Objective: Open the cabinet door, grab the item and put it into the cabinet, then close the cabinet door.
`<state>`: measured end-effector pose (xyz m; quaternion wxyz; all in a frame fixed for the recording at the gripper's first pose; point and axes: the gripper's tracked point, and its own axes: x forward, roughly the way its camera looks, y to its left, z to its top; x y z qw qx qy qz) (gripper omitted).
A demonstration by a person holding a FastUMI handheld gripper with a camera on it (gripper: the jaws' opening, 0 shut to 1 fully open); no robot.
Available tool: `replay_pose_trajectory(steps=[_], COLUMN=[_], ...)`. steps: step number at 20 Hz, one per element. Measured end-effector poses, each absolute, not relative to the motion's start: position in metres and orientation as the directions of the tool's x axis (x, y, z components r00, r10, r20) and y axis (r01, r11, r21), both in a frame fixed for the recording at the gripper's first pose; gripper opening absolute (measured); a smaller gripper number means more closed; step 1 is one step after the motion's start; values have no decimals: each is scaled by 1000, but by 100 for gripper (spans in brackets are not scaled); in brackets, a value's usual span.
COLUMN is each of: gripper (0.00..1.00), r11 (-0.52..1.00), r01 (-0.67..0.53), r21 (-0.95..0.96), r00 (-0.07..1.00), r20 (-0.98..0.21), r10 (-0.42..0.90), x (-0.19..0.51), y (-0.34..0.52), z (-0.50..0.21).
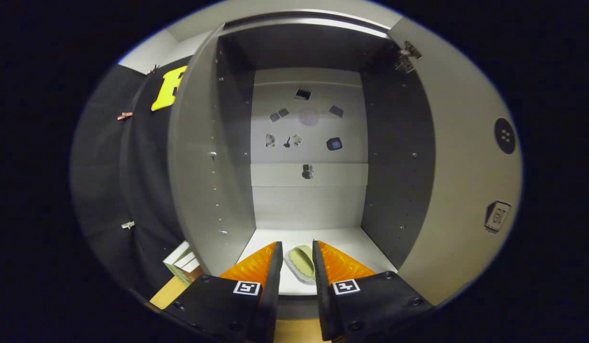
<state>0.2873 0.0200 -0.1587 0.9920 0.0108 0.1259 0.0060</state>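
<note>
From the gripper view, the cabinet door (465, 157) stands swung wide to the right and the cabinet (306, 209) gapes open, so the first step looks done. The claw (298, 259) reaches over the cabinet floor (361, 247) with its fingers held narrowly apart, and the item (301, 264), a pale greenish pad in a clear wrapper, sits between them; whether both fingers press on it I cannot tell. By my reckoning, what is left is letting go of the item, backing out and shutting the door.

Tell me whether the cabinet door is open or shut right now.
Open. The grey cabinet door is swung wide to the right, baring the cabinet's white floor, where a pale green packet sits between the gripper fingers.
</note>
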Motion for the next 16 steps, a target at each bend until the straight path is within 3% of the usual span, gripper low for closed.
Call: replay_pose_trajectory(steps=[2,4,8,16], gripper=[41,56,77,89], r11=[999,995,988,975], r01=[-9,-4,57,205], r21=[47,97,145,91], r00=[975,985,991,964], r20=[-219,-173,-126,-190], r10=[19,21,-38,-185], x=[258,225,161,57], y=[29,38,38,-23], z=[-144,-125,-103,-98])
